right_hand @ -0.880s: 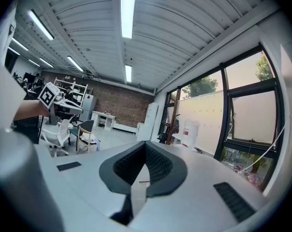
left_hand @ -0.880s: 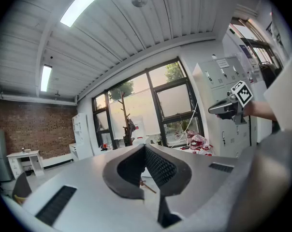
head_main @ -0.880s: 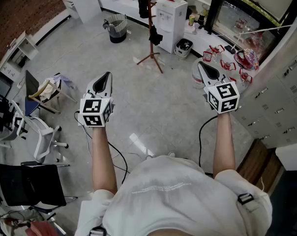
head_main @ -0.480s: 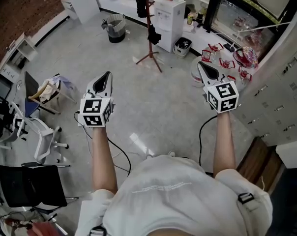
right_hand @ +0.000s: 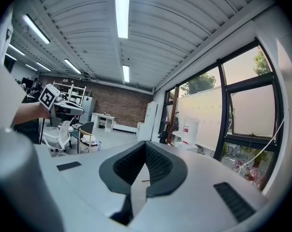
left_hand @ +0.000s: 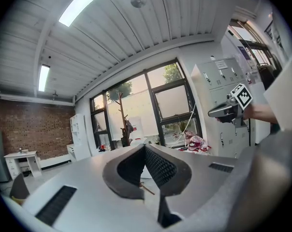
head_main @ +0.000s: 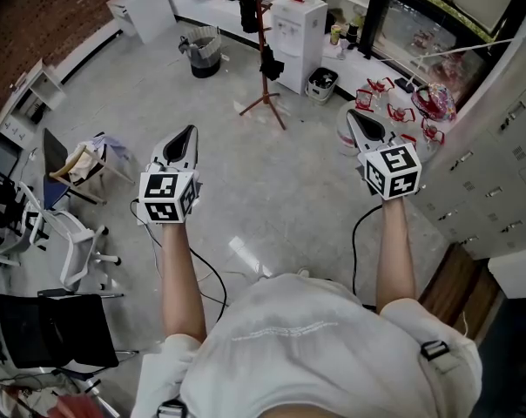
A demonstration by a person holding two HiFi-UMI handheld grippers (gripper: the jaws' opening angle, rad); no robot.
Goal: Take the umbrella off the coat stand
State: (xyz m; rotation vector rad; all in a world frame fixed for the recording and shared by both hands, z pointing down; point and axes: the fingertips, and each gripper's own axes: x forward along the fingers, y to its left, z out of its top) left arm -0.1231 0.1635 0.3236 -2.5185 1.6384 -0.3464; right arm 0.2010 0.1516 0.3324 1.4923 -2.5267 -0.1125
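Both grippers held out empty, the coat stand well ahead

Nearest, the person's bare forearms (head_main: 178,277) reach out over the grey floor (head_main: 272,181); the left gripper (head_main: 187,134) and the right gripper (head_main: 354,117) each have their jaws pressed together at the tips, with nothing between them; well beyond both, the coat stand (head_main: 265,24) rises on splayed feet just beside the white water dispenser (head_main: 300,26); a dark bundle hanging on its pole, probably the umbrella (head_main: 270,62), is too small to make out clearly.
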